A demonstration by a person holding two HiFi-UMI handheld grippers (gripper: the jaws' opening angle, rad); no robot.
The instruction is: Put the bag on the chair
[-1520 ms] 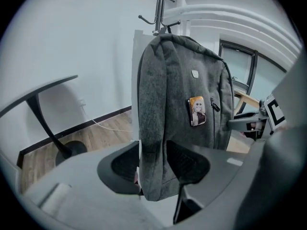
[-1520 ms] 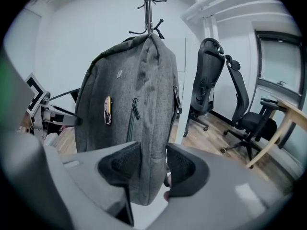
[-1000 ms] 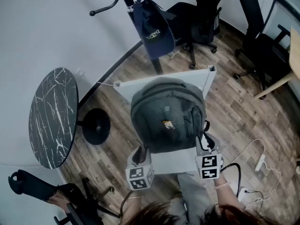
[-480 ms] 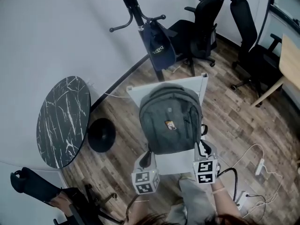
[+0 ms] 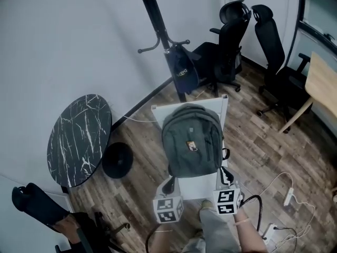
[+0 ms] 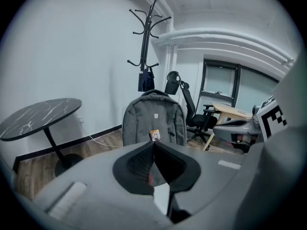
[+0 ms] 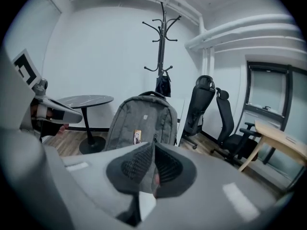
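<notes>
1. Left hand-held gripper and right hand-held gripper, head view: at front of white chair, near base of bag; bag upright on seat against backrest.
2. Left gripper view: jaws together, nothing between; bag ahead.
3. Right gripper view: jaws closing, almost together, nothing between.

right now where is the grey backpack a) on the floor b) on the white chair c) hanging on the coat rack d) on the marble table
b: the grey backpack stands upright on the seat of the white chair, while the coat rack holds a dark blue bag.
</notes>
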